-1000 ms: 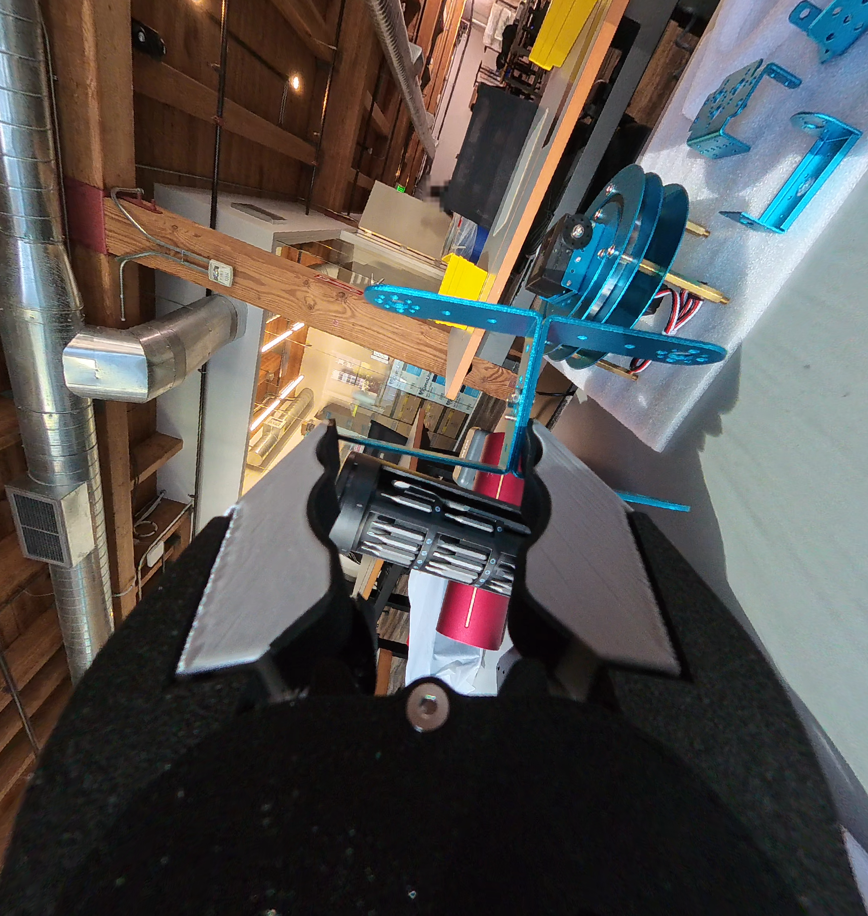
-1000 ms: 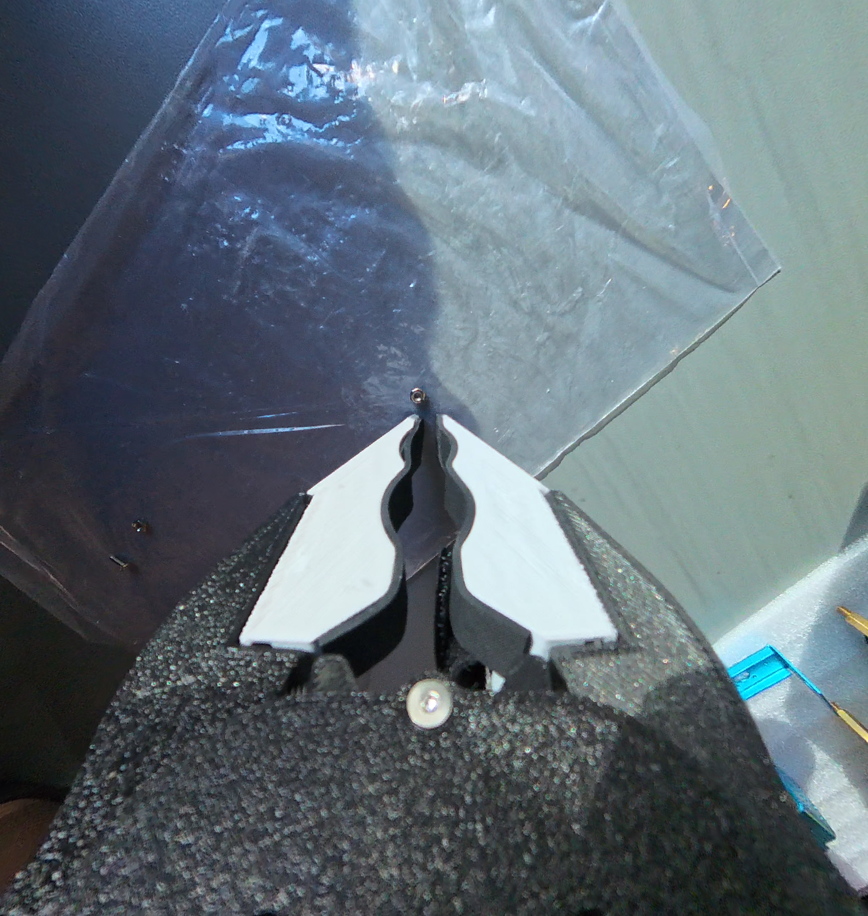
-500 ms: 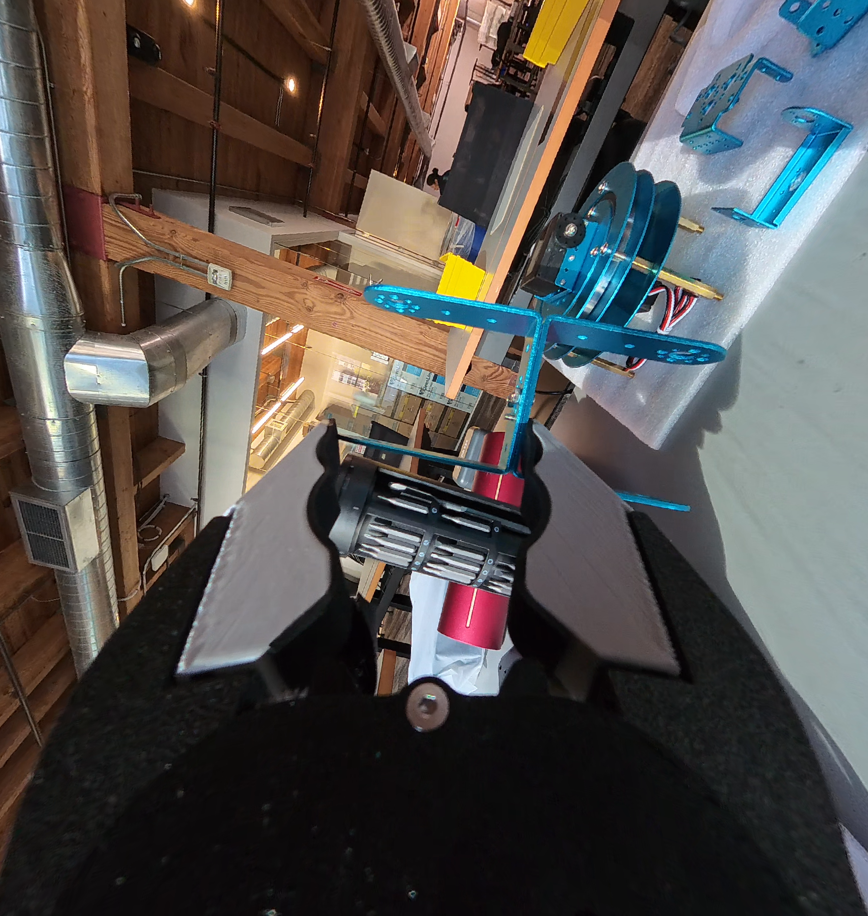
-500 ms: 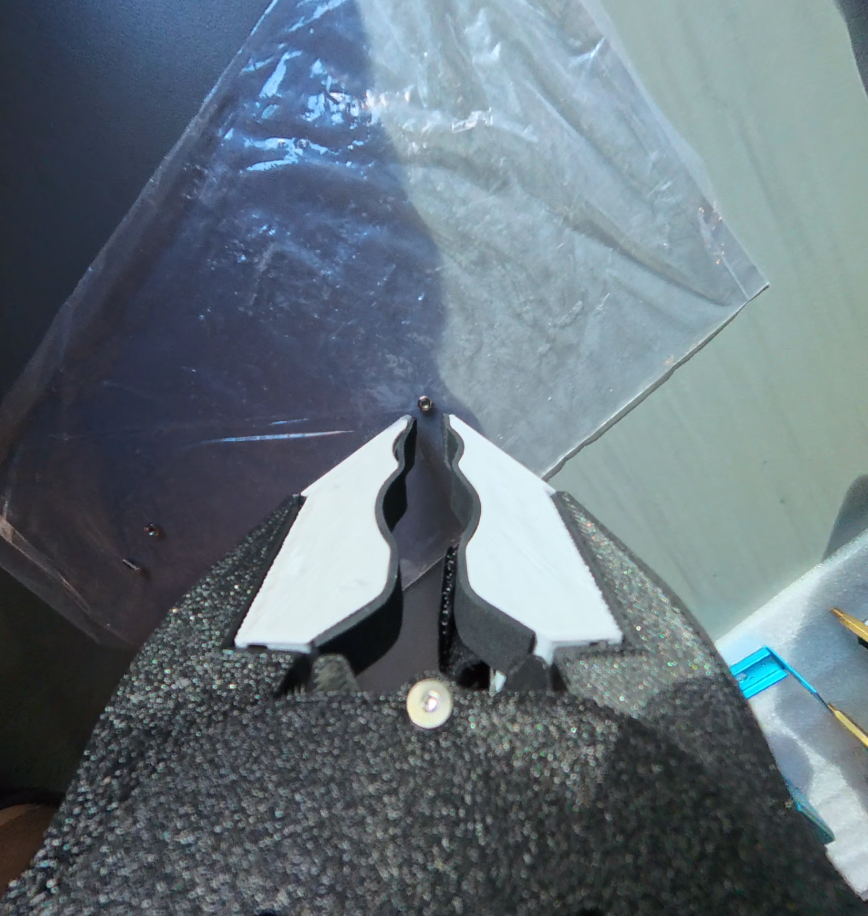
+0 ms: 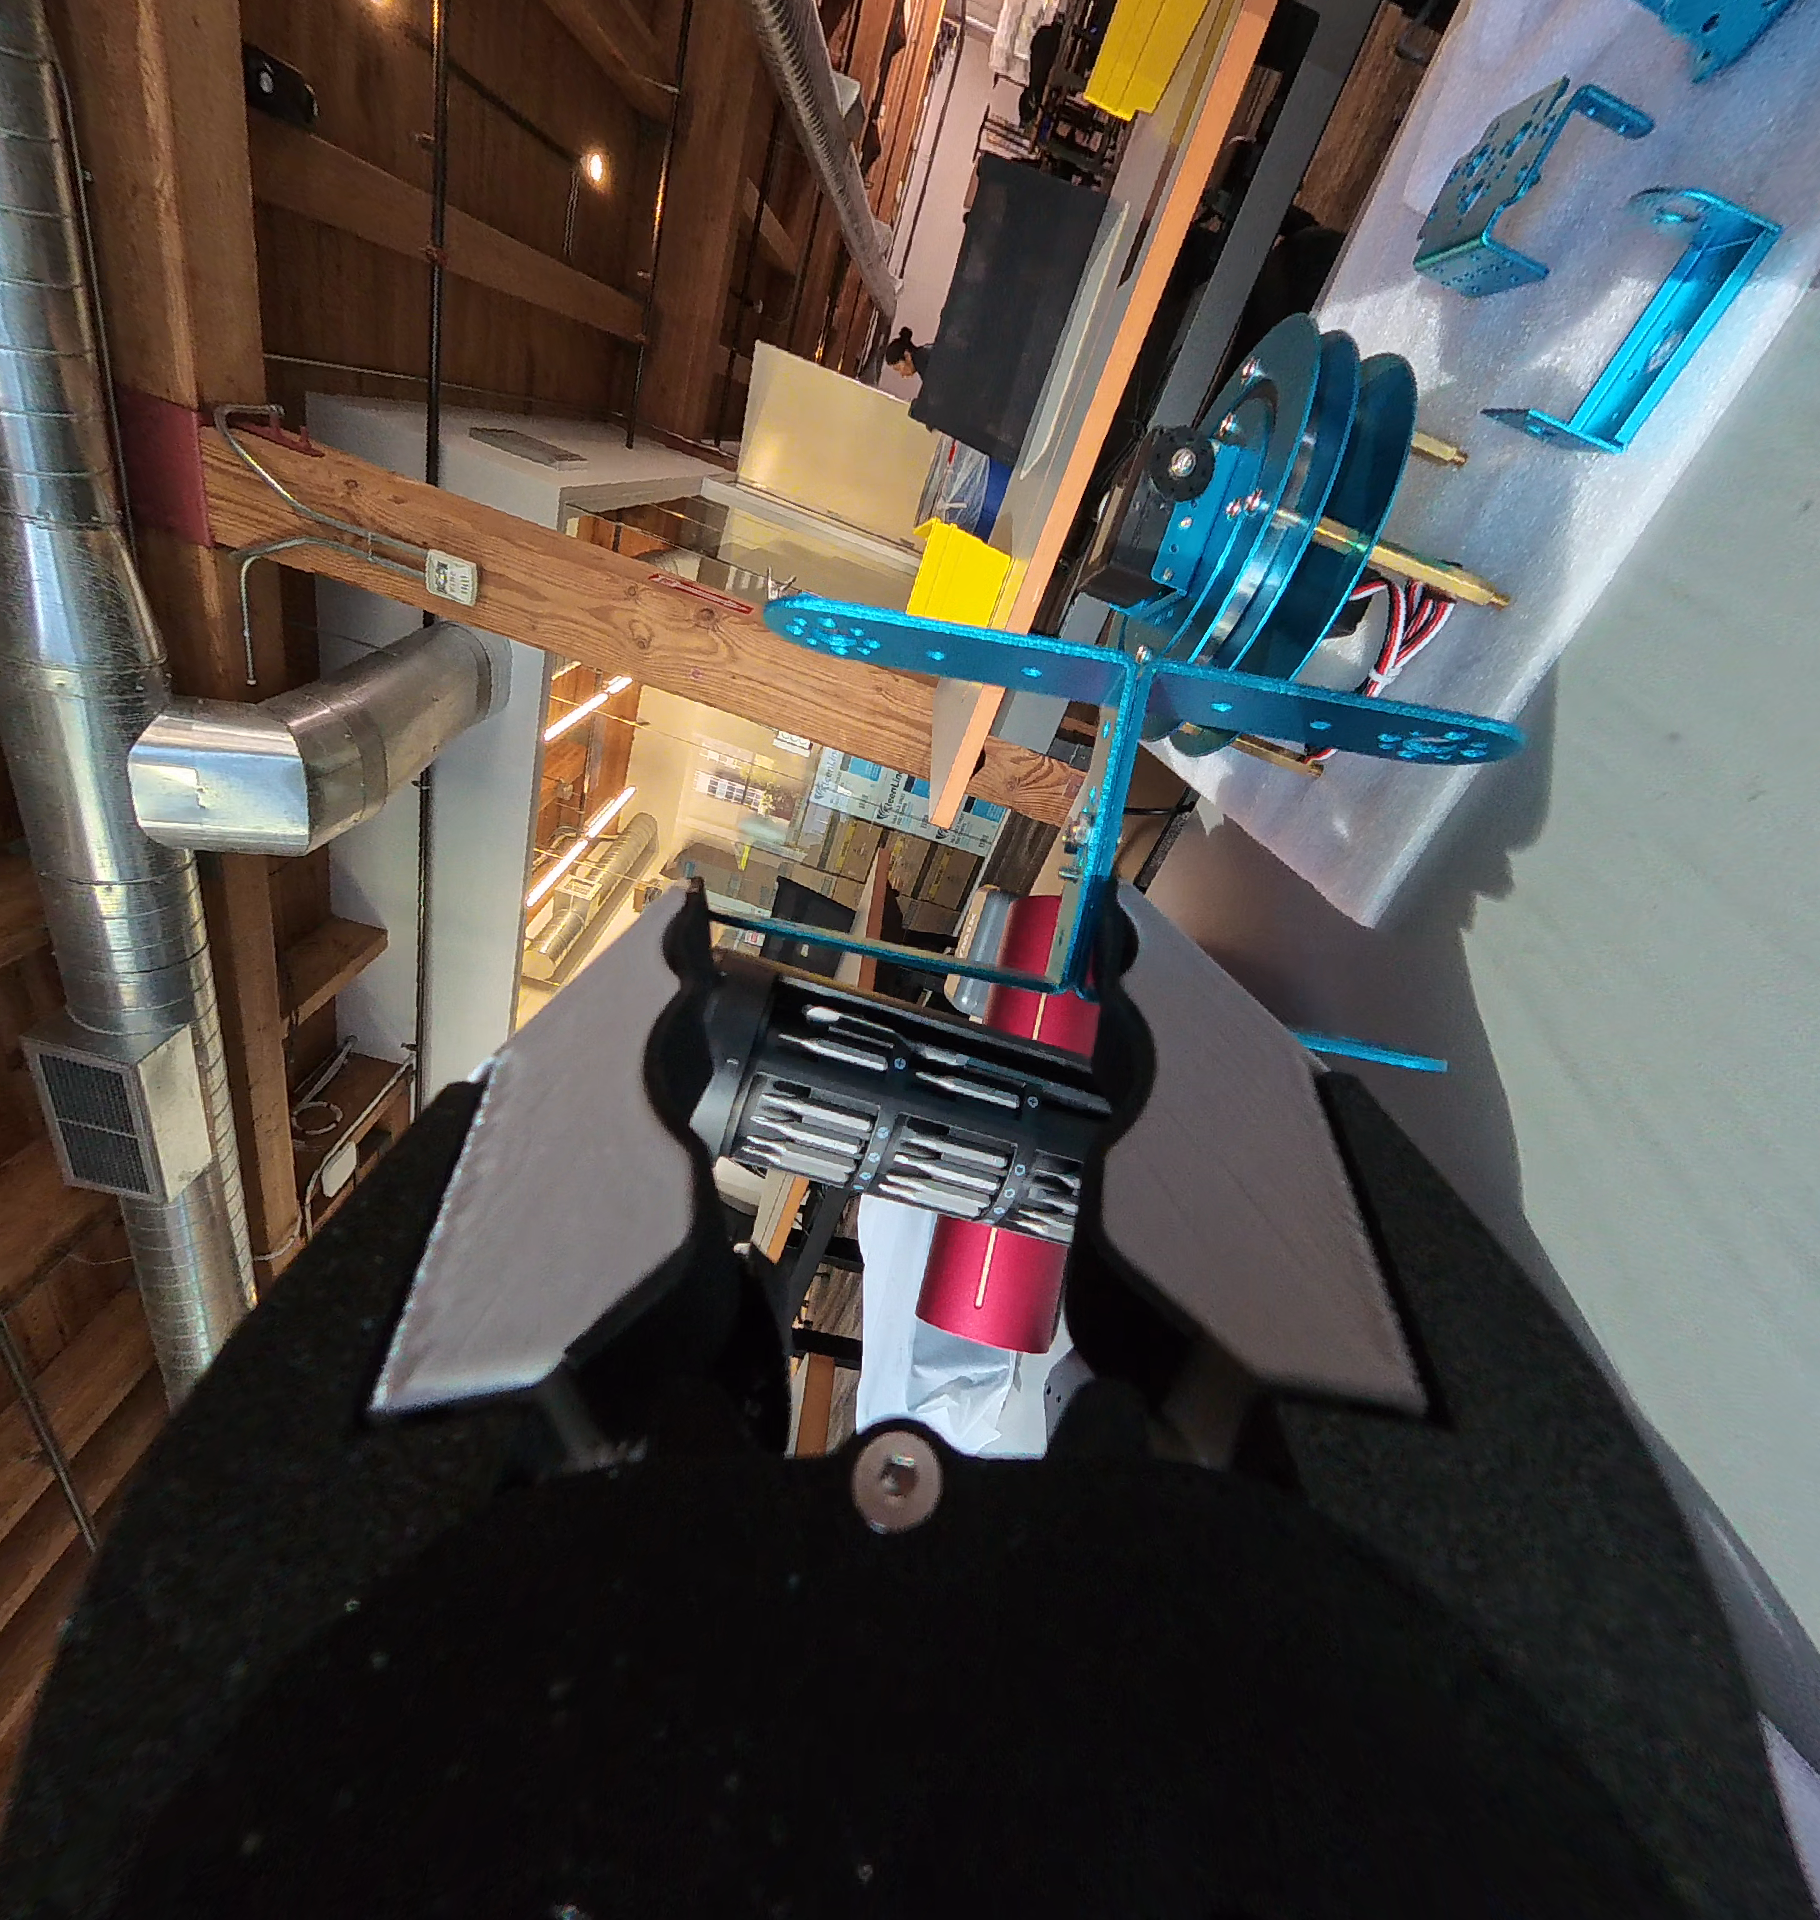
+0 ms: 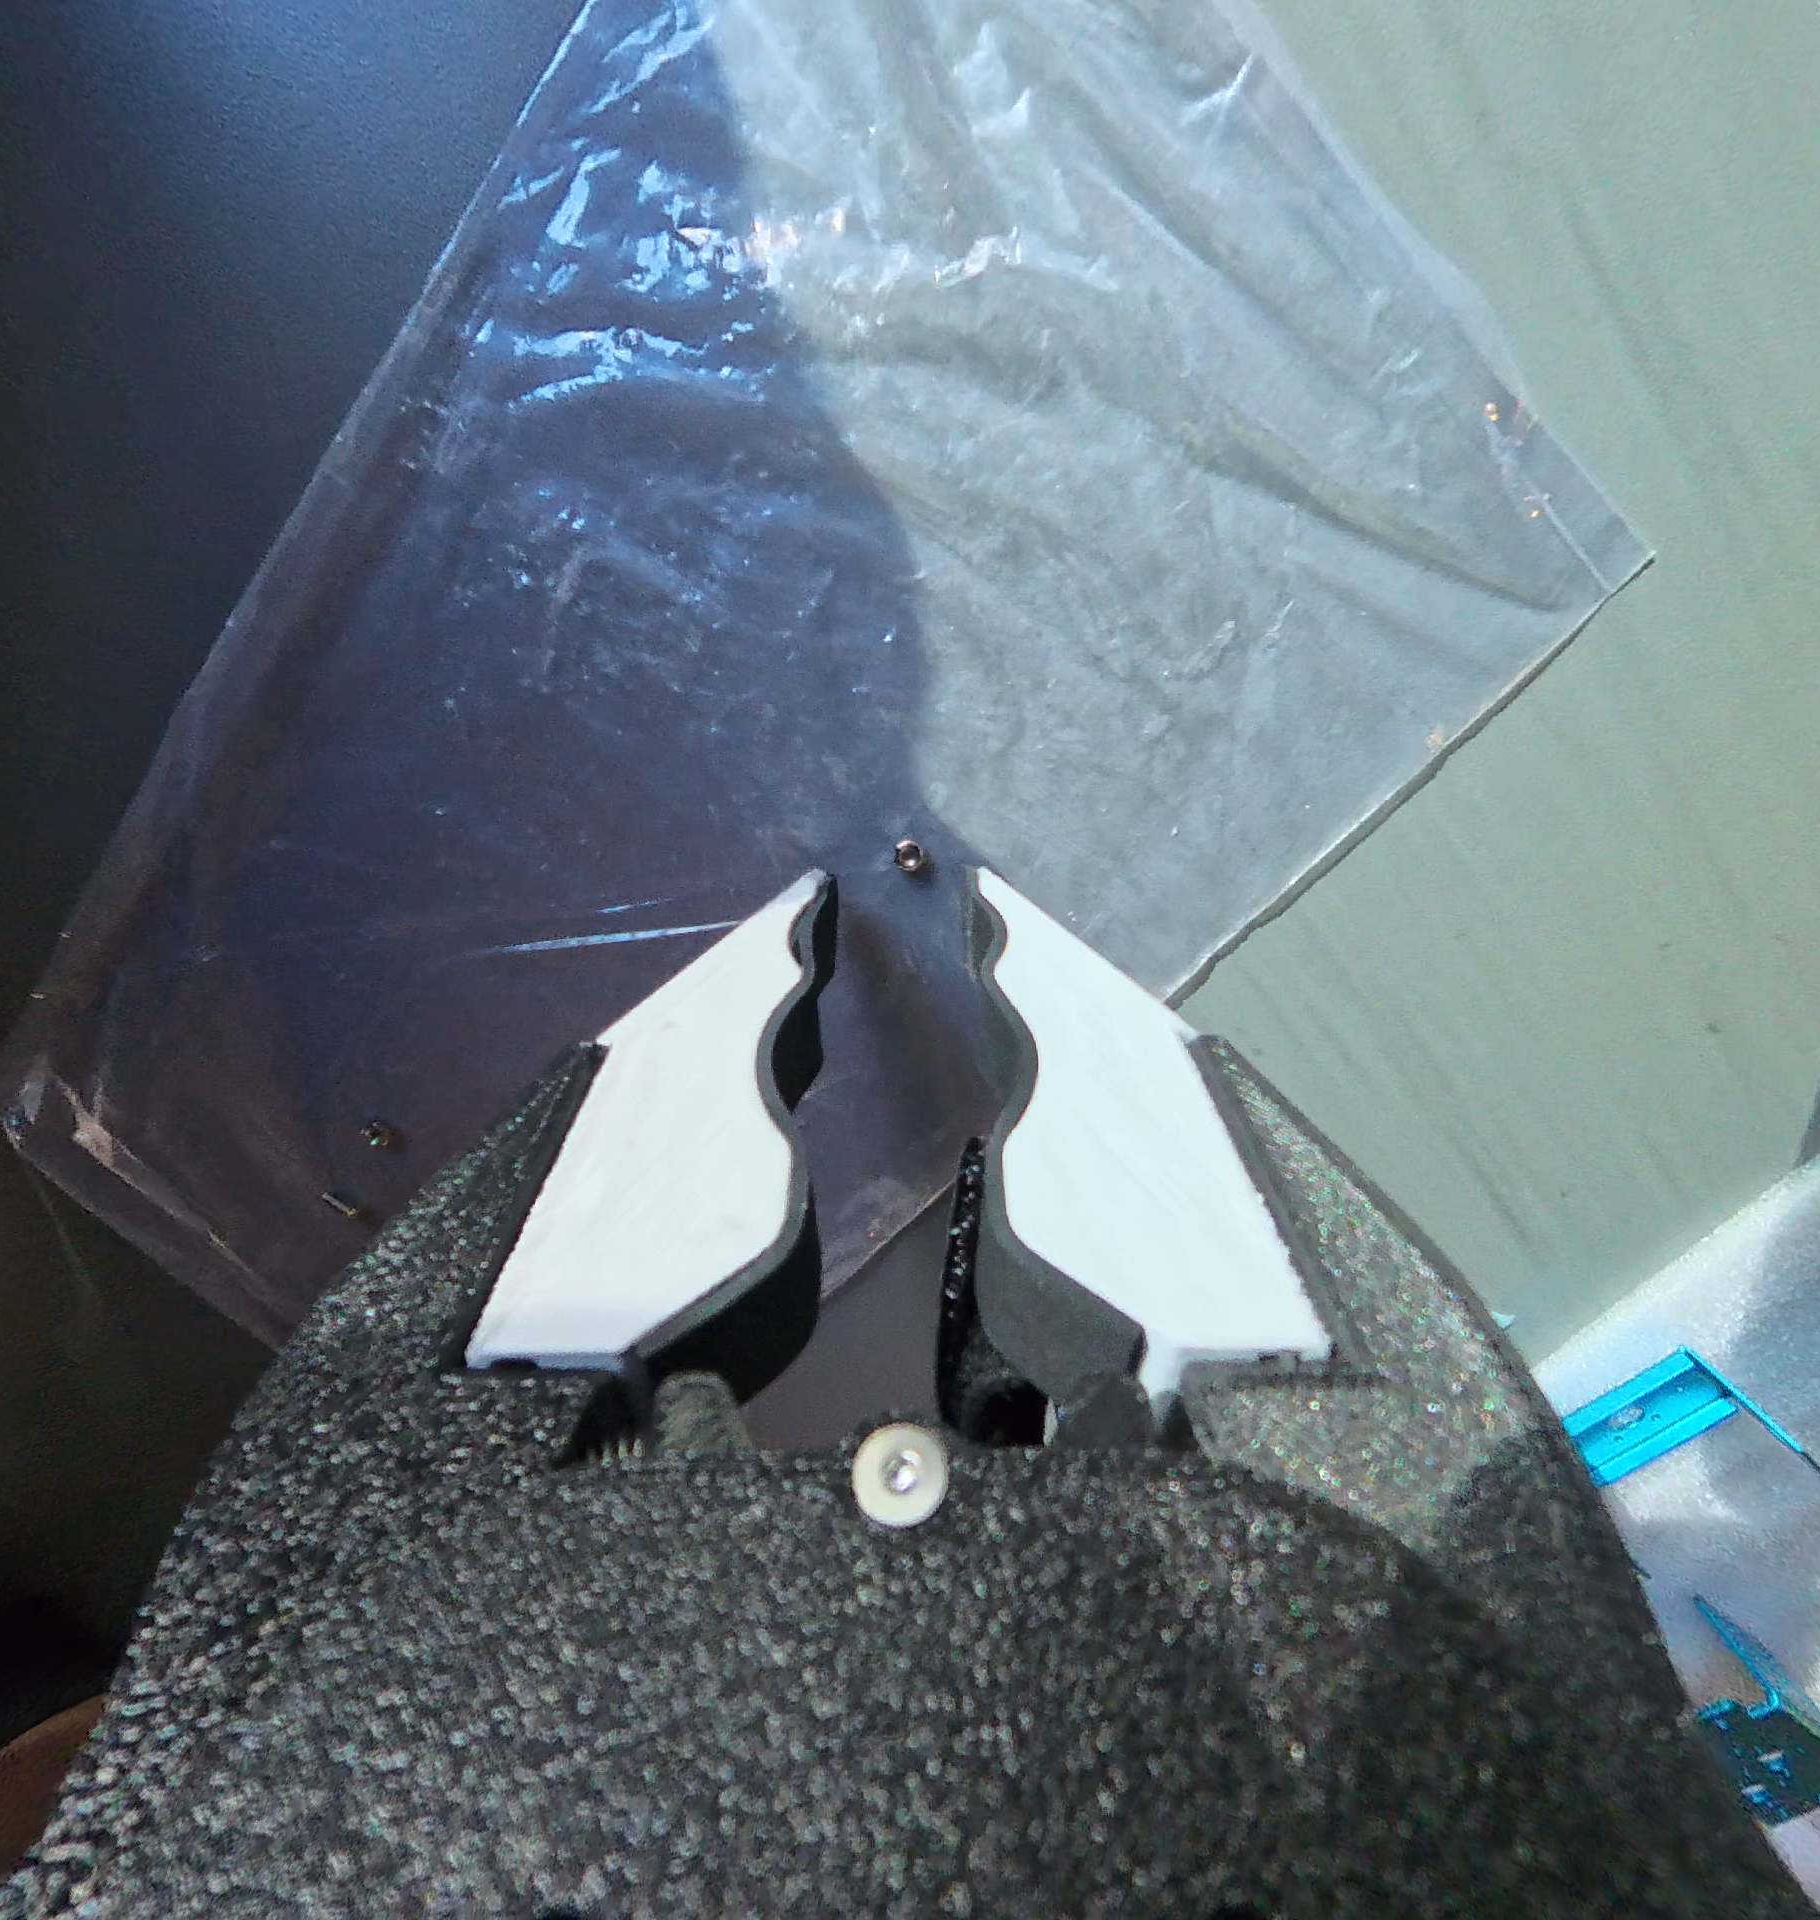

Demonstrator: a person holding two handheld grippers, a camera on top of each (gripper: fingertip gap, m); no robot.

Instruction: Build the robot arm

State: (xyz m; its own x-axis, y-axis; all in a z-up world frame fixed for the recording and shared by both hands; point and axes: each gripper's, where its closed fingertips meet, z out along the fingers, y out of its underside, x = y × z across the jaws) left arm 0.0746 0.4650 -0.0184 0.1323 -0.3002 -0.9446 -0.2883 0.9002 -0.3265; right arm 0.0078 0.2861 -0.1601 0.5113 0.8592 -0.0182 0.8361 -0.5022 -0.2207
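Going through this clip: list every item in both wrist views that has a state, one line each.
left gripper: shut on the blue bracket assembly.
blue bracket assembly: held up off the table.
black bit holder: lying across behind the fingers.
right gripper: open, empty.
small screw: loose on the sheet, at the fingertips.
clear plastic sheet: flat, wrinkled.

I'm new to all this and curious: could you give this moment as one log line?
left hand-held gripper: shut on blue bracket | right hand-held gripper: open, above clear bag | small screw just past its tips
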